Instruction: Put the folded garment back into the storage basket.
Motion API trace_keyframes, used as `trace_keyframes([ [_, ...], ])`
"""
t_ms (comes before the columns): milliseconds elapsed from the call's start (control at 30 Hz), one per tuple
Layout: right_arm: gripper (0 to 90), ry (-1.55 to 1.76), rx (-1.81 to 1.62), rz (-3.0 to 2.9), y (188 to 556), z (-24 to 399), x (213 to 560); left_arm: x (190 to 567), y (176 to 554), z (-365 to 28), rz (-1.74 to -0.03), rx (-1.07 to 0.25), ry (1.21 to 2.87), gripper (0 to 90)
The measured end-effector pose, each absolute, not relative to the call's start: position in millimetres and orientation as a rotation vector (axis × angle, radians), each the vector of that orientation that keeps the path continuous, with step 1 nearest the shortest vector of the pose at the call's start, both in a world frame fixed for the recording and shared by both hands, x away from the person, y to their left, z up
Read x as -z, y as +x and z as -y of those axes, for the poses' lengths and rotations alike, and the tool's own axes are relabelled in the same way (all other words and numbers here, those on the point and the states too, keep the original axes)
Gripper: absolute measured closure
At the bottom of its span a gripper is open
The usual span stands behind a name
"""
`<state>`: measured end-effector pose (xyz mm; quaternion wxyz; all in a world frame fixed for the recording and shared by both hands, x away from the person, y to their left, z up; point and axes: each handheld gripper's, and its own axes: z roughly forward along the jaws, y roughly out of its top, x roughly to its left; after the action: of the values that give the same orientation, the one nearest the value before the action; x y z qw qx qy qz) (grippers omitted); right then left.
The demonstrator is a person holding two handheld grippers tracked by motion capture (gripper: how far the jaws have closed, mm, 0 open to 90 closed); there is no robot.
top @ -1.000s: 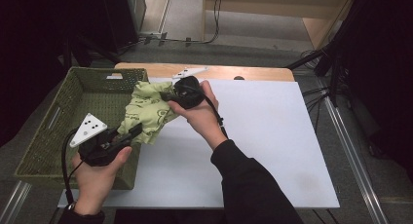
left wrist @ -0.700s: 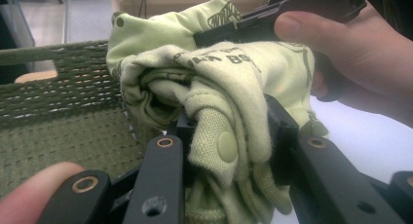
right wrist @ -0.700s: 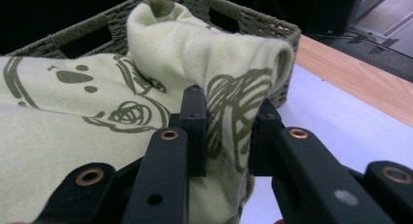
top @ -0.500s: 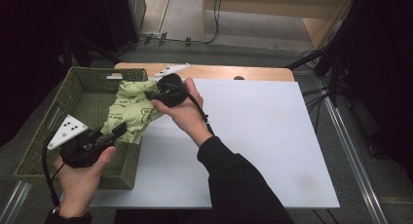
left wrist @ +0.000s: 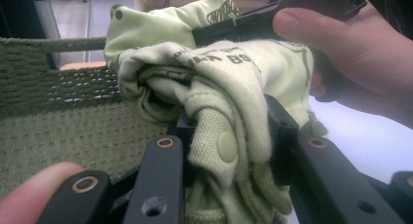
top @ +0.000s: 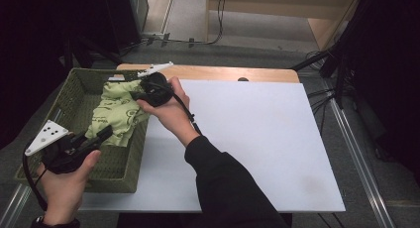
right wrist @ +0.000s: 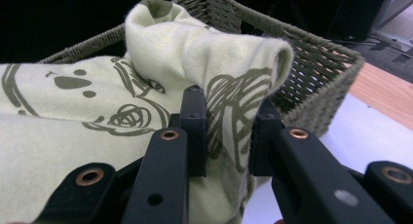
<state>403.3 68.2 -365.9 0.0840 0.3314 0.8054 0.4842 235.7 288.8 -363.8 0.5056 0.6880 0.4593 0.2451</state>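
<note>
A pale green printed garment (top: 115, 116) hangs between my two grippers over a green woven basket (top: 79, 89). My left gripper (top: 101, 135) is at the basket's near right side, shut on a bunched part of the garment (left wrist: 229, 136) that has a snap button. Over the basket's far right corner, my right gripper (top: 134, 95) is shut on a folded edge of the garment (right wrist: 229, 112). The right hand and its gripper (left wrist: 292, 14) rise behind the cloth in the left gripper view.
The basket stands at the left end of a white board (top: 247, 139) on a wooden table (top: 237, 73). Its woven wall (right wrist: 311, 73) rises just behind the cloth. Dark stands and cables (top: 341, 64) lie off the right side.
Both hands have carried the garment to the left, from the board's edge to over the basket. The grips have stayed the same.
</note>
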Motion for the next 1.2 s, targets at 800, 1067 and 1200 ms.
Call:
trace_keyframes([
  [800,33.2,1.029,-1.452,-2.415,428.4,-125.0,396.7,376.8,238.9,-340.6,-1.315,-0.562,1.722,18.4],
  [1067,11.9,1.085,-1.486,-2.395,442.2,-101.3,399.1,379.7,229.8,-343.3,-1.236,-0.529,1.699,12.8],
  [1200,0.0,1.052,-1.535,-2.399,438.6,-87.9,391.5,380.3,231.1,-330.3,-1.180,-0.503,1.711,10.1],
])
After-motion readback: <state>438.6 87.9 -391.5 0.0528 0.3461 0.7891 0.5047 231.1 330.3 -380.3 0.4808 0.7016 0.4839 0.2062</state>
